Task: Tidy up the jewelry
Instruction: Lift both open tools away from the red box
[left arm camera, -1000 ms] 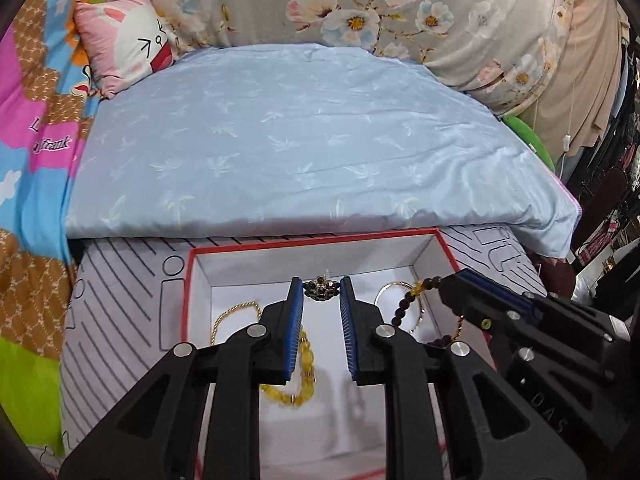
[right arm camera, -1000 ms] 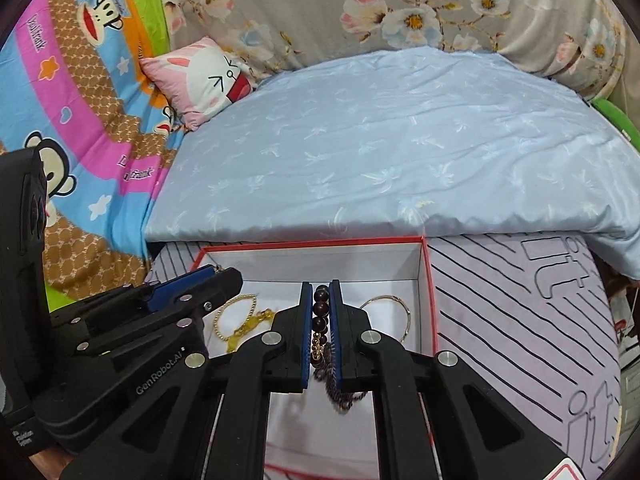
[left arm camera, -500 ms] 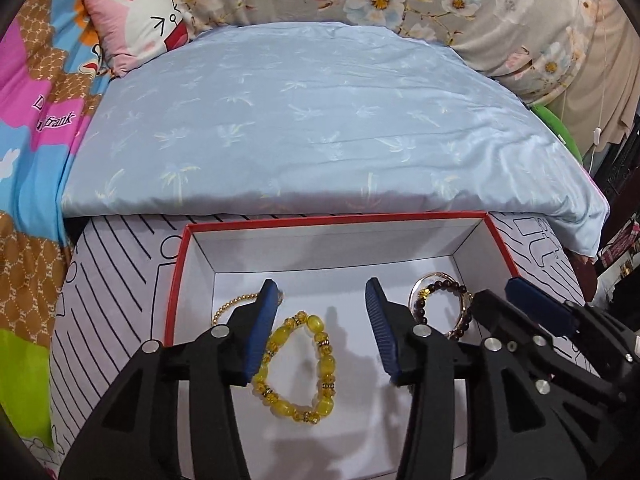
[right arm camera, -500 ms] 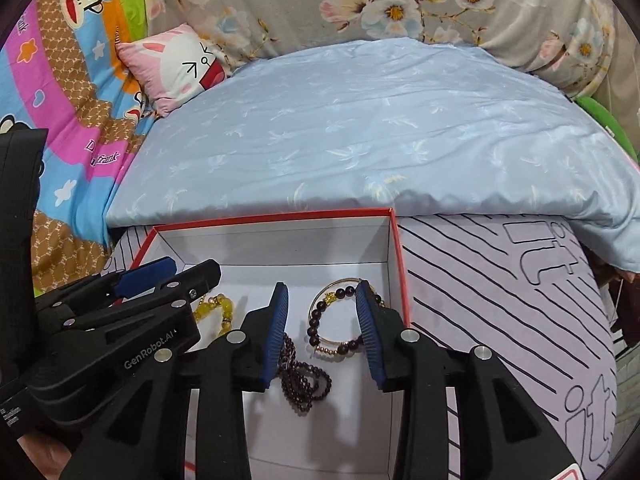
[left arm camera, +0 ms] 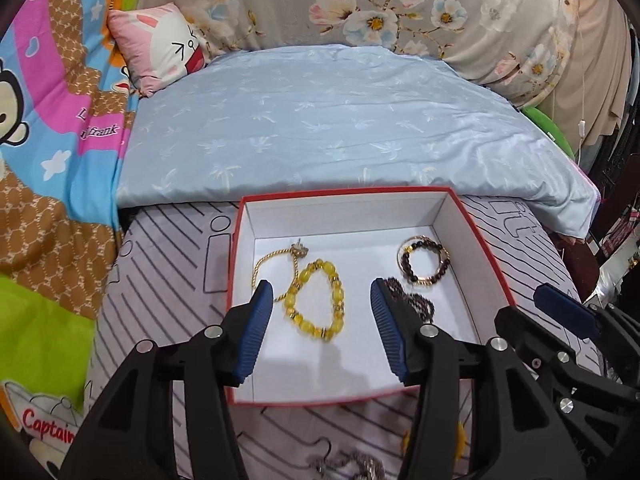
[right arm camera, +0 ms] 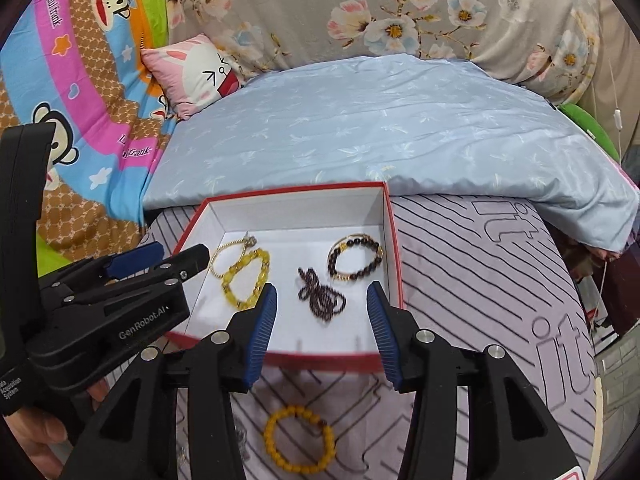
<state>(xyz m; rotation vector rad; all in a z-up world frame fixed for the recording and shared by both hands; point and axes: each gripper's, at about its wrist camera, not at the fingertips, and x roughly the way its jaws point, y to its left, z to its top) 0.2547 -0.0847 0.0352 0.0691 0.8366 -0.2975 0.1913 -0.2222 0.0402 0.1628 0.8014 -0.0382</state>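
Note:
A red-rimmed white box (left arm camera: pixel 440 191) (right arm camera: pixel 394 240) sits on the striped sheet. Inside lie a yellow bead bracelet (left arm camera: pixel 334 280) (right arm camera: pixel 240 270), a thin gold chain (left arm camera: pixel 272 258) (right arm camera: pixel 226 250), a dark bead bracelet with a gold bangle (left arm camera: pixel 424 262) (right arm camera: pixel 354 260) and a heap of small dark beads (left arm camera: pixel 418 302) (right arm camera: pixel 320 294). My left gripper (left arm camera: pixel 322 330) hangs over the box's near part, jaws opening, nothing between them. My right gripper (right arm camera: pixel 322 334) hovers at the box's near edge, jaws opening, empty. An orange bead bracelet (right arm camera: pixel 298 440) lies on the sheet below it.
A silver chain piece (left arm camera: pixel 352 466) lies on the sheet near the front edge. A pale blue quilt (left arm camera: pixel 332 120) rises behind the box, with a pink rabbit pillow (left arm camera: pixel 164 40) at the back left. A hand (right arm camera: pixel 36 440) holds the left gripper.
Both grippers have opened and drawn back from the box. The right one let go of the small dark beads, which now lie in the box. The left one released a dark ornament.

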